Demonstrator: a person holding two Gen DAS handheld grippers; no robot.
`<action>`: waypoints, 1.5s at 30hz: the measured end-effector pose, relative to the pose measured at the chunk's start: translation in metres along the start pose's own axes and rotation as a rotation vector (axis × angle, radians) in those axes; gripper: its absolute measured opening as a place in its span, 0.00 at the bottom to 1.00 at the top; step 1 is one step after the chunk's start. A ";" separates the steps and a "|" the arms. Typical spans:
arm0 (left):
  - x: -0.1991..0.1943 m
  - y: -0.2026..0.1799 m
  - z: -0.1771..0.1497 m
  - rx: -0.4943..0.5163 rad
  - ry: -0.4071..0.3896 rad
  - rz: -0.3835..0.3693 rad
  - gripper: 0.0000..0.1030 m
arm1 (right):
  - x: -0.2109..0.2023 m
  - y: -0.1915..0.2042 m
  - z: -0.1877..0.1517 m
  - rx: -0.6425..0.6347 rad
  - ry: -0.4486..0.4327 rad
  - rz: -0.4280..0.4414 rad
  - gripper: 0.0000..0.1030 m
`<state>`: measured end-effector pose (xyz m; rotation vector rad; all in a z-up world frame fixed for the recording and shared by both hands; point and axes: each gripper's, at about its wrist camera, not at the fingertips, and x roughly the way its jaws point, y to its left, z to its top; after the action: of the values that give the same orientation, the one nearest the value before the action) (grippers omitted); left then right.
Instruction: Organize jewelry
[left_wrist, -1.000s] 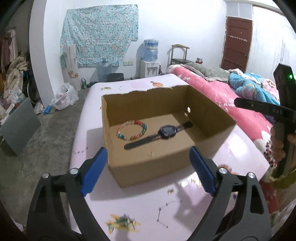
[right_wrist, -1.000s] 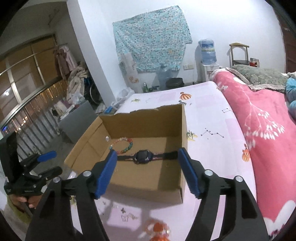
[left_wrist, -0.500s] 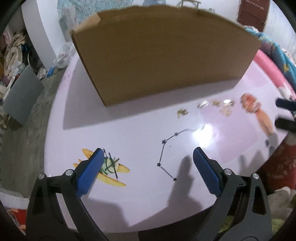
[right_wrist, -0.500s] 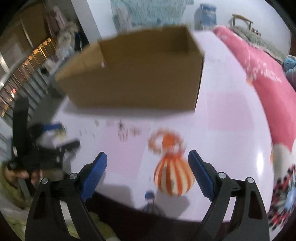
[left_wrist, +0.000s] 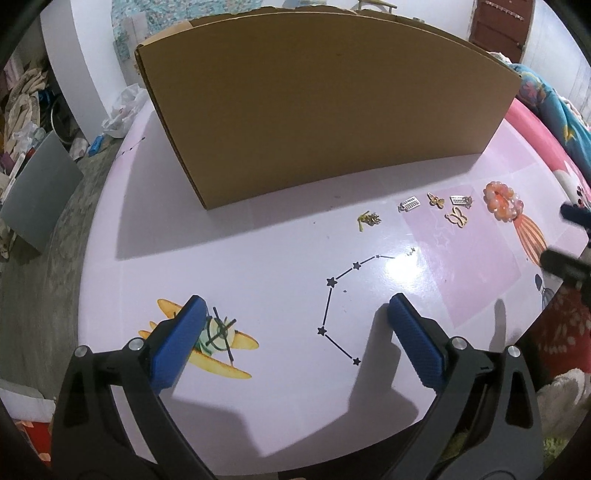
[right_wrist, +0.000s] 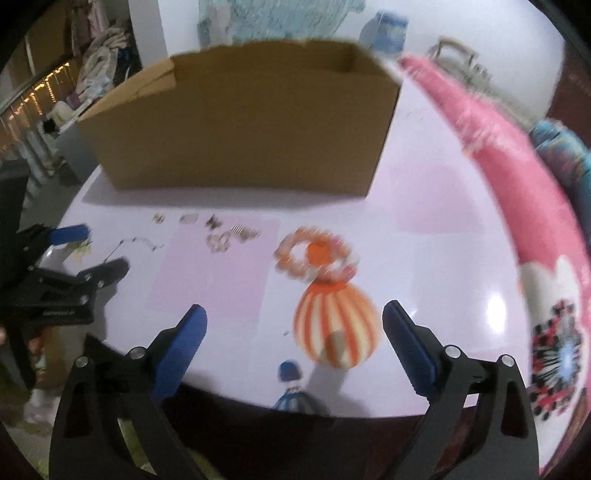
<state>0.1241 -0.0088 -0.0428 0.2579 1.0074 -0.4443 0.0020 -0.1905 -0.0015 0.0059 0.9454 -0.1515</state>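
A brown cardboard box stands on the pink table, its inside hidden from both views. In front of it lie several small gold and silver charms and a pink-orange bead bracelet. My left gripper is open, low over the table's front left, above a printed plane, with nothing between its fingers. My right gripper has its jaws wide and still opening, nothing between them; the bracelet lies just ahead of it. Each gripper shows at the edge of the other's view: right gripper, left gripper.
The tablecloth carries flat prints: a plane, a star line, a striped balloon. The table's front edge runs close below the grippers. A pink bed cover lies to the right. Clutter and a grey board sit on the floor left.
Both grippers dropped and tipped downward, from looking into the box at a watch and bead bracelet to hovering low over the table front. The right jaws spread wider.
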 end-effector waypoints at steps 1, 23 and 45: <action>0.001 -0.003 0.000 0.002 0.000 0.001 0.93 | -0.004 0.001 0.001 -0.010 -0.028 -0.019 0.93; -0.016 -0.004 0.005 0.040 -0.106 -0.009 0.93 | -0.005 -0.008 0.016 0.170 -0.103 0.294 0.93; 0.009 -0.037 0.034 0.153 -0.073 -0.155 0.15 | 0.014 0.000 0.023 0.096 -0.081 0.342 0.93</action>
<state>0.1366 -0.0573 -0.0333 0.3003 0.9265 -0.6686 0.0292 -0.1938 0.0008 0.2469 0.8428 0.1189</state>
